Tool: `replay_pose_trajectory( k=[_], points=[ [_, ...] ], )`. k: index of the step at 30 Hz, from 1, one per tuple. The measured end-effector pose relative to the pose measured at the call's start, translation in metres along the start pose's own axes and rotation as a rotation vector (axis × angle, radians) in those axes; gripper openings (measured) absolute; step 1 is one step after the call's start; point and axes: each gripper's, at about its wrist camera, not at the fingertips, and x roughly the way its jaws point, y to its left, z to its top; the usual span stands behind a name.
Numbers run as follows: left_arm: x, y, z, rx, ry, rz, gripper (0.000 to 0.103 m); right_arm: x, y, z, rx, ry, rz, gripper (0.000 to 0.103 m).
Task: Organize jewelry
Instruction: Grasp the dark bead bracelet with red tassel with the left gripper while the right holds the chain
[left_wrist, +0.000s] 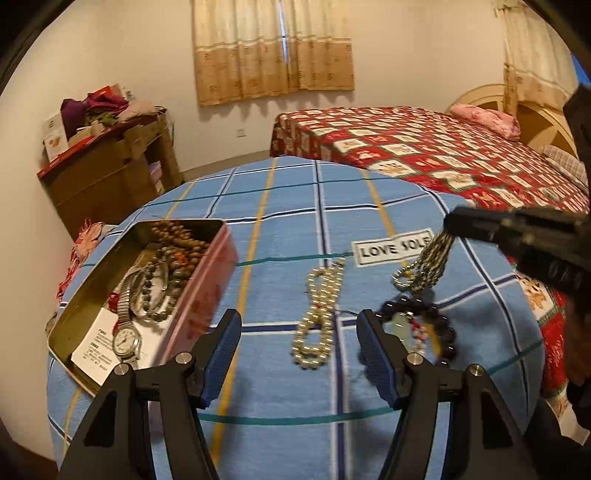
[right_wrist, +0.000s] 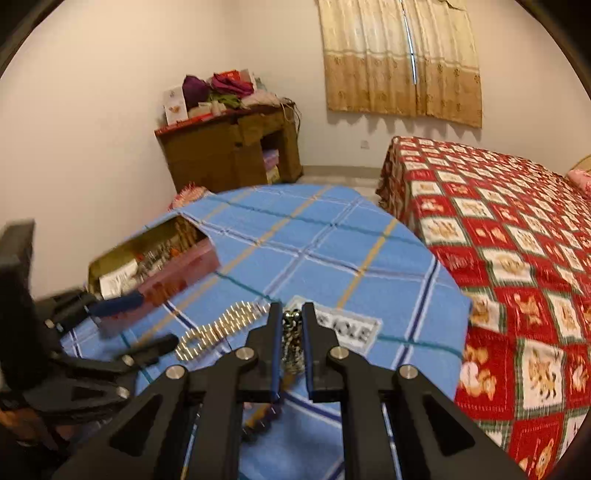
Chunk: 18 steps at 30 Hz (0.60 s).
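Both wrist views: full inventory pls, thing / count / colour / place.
tin box: 1, pink outside, gold inside, left on the blue cloth
wristwatch: 1, silver, in the tin
bead bracelets: several, brown and grey, in the tin
pearl necklace: 1, cream, lying mid-cloth
multi-strand bead necklace: 1, dark and gold, hanging from the right tongs
dark bead bracelet: 1, purple-black, with a pale pendant, on the cloth beside the left tongs
checked cloth: 1, blue
bed: 1, red patterned cover, behind
cabinet: 1, brown, cluttered top, by the wall
left tongs: open, empty
right tongs: shut on the multi-strand bead necklace
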Motion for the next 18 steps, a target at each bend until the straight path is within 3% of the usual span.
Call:
replay_pose_trajectory(
  k=[14,15,18],
  points=[
    [0.008,-0.032,-0.012,-0.001,0.076,-0.104,0.065,-0.030,0.005,-0.047,-0.038,0.024,-0.020,0.012],
    [0.009,-0.033,-0.011,0.000,0.080,-0.112,0.062,-0.029,0.006,-0.048,-0.042,0.027,-0.019,0.012],
    [0.013,-0.039,-0.014,0.021,0.101,-0.131,0.038,-0.025,0.008,-0.049,-0.041,0.032,-0.013,0.012]
  ],
)
